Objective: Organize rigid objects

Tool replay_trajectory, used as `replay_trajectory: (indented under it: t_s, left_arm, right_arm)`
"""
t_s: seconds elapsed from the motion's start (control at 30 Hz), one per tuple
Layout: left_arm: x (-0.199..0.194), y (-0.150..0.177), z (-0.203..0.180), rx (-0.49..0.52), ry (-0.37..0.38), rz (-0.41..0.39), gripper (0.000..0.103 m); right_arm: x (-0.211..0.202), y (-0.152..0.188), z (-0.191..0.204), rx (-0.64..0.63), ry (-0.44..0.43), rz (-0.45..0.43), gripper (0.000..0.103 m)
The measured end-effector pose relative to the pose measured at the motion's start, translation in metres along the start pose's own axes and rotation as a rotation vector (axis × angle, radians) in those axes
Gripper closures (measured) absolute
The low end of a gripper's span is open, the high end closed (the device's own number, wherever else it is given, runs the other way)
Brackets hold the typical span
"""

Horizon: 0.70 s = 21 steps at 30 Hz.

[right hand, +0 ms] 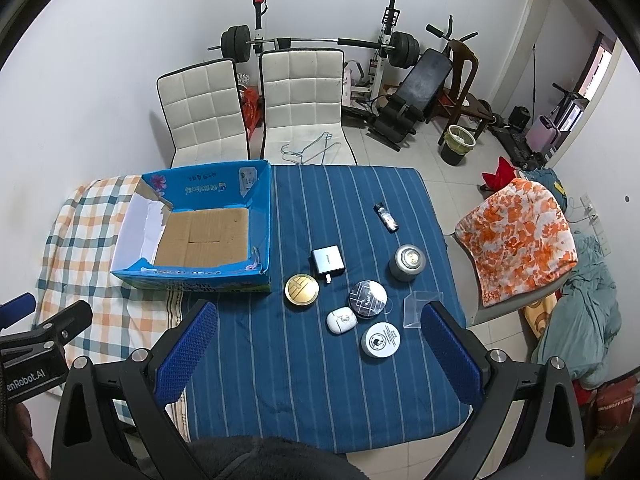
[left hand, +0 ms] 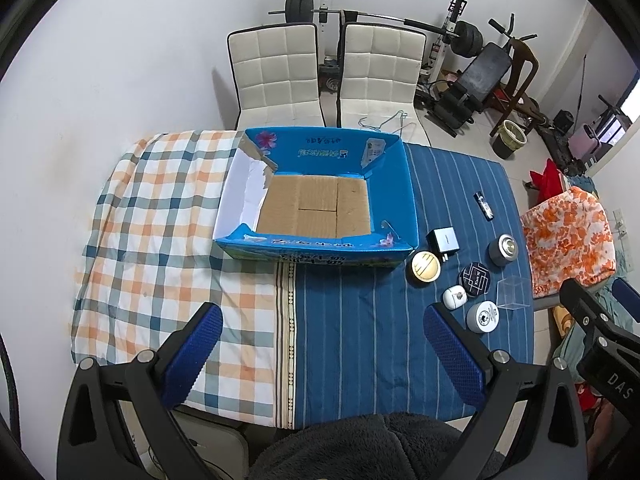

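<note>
- Rigid objects, left wrist view: small items clustered on the blue striped cloth (left hand: 360,320), right of the blue cardboard box (left hand: 316,200).
- Box sits open-topped, brown floor bare, straddling the seam between the plaid cloth (left hand: 160,220) and the striped one.
- Nearest the box's right corner: gold round tin (left hand: 425,267), with the white charger block (left hand: 443,241) just behind it.
- Further right: black patterned disc (left hand: 475,278), grey jar with shiny lid (left hand: 503,250), clear plastic cube (left hand: 513,292).
- Front row: white earbud case (left hand: 454,297), white round tin (left hand: 484,317). Dark lighter-shaped stick (left hand: 484,205) lies apart, towards the back.
- Left gripper (left hand: 320,348): jaws spread wide, nothing between the blue pads, poised above the cloth seam in front of the box.
- Right wrist view: same cluster now centre frame – gold round tin (right hand: 302,290), charger block (right hand: 328,261), patterned disc (right hand: 367,298), grey jar (right hand: 407,262), earbud case (right hand: 341,319), white round tin (right hand: 380,339), dark stick (right hand: 386,218).
- Clear cube (right hand: 416,308) sits just beside the right fingertip; contact cannot be told.
- Blue cardboard box (right hand: 200,232) lies left of the cluster, empty.
- Right gripper (right hand: 318,340): jaws wide apart, holding nothing, above the front of the cluster.
- Two white padded chairs (right hand: 300,92) stand behind the table.
</note>
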<state>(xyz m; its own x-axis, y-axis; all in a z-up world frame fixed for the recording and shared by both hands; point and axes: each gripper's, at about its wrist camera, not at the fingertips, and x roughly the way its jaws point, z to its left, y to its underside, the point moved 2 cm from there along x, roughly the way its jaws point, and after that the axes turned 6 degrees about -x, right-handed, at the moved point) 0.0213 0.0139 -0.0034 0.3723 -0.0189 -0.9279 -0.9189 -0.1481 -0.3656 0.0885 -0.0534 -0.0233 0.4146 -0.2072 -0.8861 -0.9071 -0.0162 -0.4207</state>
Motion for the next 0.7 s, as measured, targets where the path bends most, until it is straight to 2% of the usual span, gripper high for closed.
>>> replay_trajectory:
  t_s: [0.47,0.6,0.7]
  left_arm:
    - [0.001,-0.001,-0.003,0.005,0.004,-0.003,0.000]
    - [0.009,-0.011,-0.016,0.035,0.028,-0.013,0.000]
    - [0.026,-0.023,-0.034,0.073,0.066,-0.010,0.000]
  right_arm:
    - [0.001,-0.007,-0.004,0.036,-0.006,-0.006,0.000]
    - [0.019,-0.006,-0.032,0.129,0.002,0.044,0.000]
    - [0.040,0.001,-0.065,0.191,0.053,0.090,0.000]
